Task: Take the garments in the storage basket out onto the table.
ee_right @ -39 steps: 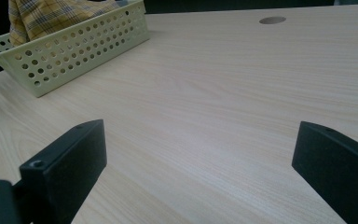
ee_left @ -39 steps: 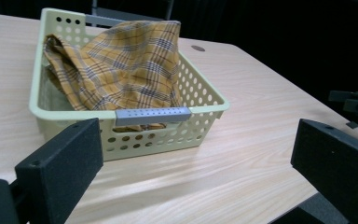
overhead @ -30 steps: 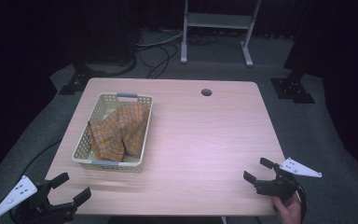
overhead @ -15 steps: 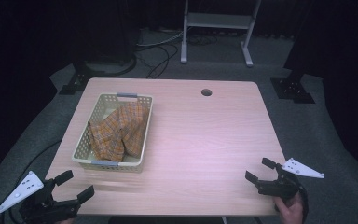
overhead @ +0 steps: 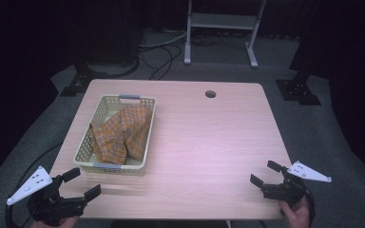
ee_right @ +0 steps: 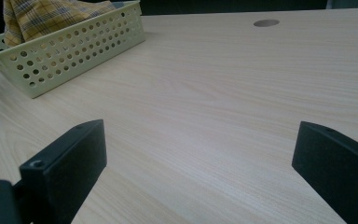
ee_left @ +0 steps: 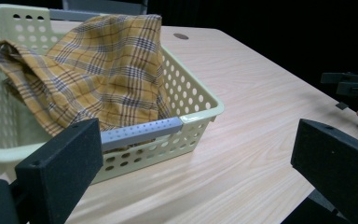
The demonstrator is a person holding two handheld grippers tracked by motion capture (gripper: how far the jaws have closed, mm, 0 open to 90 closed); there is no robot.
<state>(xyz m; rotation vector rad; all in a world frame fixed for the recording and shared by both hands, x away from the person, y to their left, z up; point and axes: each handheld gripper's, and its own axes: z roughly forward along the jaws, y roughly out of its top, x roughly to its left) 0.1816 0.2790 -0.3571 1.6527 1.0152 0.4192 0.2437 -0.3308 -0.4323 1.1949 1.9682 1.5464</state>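
Plaid cloth [overhead: 122,133] in basket [overhead: 147,136] (L gripper [overhead: 81,184] near)

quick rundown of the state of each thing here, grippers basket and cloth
left gripper: open, holding nothing, at the table's near left corner just short of the basket
right gripper: open, holding nothing, at the table's near right edge
basket: upright on the left half of the table, untouched
plaid cloth: crumpled inside the basket, one part riding up over its rim, not gripped
table: bare wood to the right of the basket
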